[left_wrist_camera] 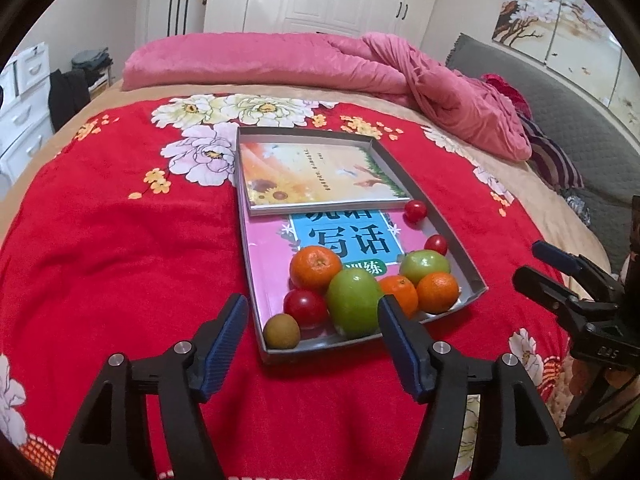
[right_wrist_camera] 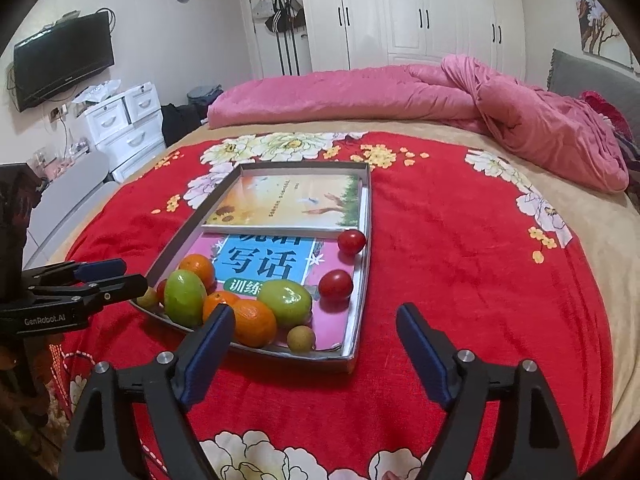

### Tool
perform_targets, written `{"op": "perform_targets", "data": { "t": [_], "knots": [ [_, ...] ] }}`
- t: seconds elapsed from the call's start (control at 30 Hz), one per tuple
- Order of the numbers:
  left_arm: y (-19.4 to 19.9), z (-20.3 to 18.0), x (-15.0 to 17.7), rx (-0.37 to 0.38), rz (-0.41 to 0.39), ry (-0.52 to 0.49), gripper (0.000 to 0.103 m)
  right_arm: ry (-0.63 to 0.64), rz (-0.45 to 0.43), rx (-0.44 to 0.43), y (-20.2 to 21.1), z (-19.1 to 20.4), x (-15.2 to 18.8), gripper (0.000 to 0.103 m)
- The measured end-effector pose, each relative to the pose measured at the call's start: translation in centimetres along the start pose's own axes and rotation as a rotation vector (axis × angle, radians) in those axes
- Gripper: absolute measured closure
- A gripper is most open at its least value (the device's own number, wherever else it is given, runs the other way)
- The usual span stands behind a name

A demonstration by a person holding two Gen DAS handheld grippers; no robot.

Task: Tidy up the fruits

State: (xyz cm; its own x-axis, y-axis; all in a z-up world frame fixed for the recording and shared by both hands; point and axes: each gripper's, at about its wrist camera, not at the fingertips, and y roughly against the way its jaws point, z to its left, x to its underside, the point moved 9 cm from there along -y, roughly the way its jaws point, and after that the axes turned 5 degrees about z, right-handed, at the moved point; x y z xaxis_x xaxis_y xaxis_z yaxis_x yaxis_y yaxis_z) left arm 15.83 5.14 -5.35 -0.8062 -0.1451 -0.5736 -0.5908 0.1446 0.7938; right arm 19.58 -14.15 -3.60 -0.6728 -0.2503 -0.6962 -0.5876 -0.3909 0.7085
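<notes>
A grey tray [left_wrist_camera: 464, 248] [right_wrist_camera: 360, 280] lies on the red floral blanket and holds two books and a heap of fruit at its near end. The fruit includes two green apples [left_wrist_camera: 354, 304] [right_wrist_camera: 285, 296], oranges [left_wrist_camera: 316, 266] [right_wrist_camera: 254, 322], red tomatoes [left_wrist_camera: 306, 308] [right_wrist_camera: 335, 285] and small brown fruits [left_wrist_camera: 282, 331] [right_wrist_camera: 301, 338]. My left gripper [left_wrist_camera: 312, 340] is open and empty just before the tray's near edge. My right gripper [right_wrist_camera: 316, 350] is open and empty at the tray's near right corner. Each gripper shows in the other's view [left_wrist_camera: 560, 276] [right_wrist_camera: 100, 276].
A sunflower book [left_wrist_camera: 316, 176] lies over a pink book [left_wrist_camera: 276, 256] in the tray. A rumpled pink quilt [left_wrist_camera: 420, 80] lies across the far side of the bed. A grey headboard [left_wrist_camera: 580, 96] stands at right. White drawers [right_wrist_camera: 124, 120] and a TV [right_wrist_camera: 64, 60] stand at left.
</notes>
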Motion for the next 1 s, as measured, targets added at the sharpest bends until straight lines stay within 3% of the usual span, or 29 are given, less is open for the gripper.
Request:
{"op": "perform_targets", "data": {
  "t": [0.07, 0.23, 0.6, 1.0],
  "knots": [
    [0.4, -0.1, 0.2, 0.004, 0.001, 0.011, 0.025, -0.001, -0.025, -0.005, 0.8, 0.2, -0.3, 0.010],
    [1.7, -0.5, 0.4, -0.014, -0.018, 0.018, 0.024, 0.010, -0.067, -0.012, 2.6, 0.8, -0.5, 0.003],
    [3.7, -1.5, 1.5, -0.016, -0.011, 0.065, 0.024, 0.027, -0.137, 0.017, 5.5, 1.5, -0.3, 0.001],
    [3.7, -3.0, 7.0, -0.030, 0.063, 0.095, 0.024, 0.004, -0.070, -0.010, 6.3, 2.5, 2.7, 0.001]
  ]
}}
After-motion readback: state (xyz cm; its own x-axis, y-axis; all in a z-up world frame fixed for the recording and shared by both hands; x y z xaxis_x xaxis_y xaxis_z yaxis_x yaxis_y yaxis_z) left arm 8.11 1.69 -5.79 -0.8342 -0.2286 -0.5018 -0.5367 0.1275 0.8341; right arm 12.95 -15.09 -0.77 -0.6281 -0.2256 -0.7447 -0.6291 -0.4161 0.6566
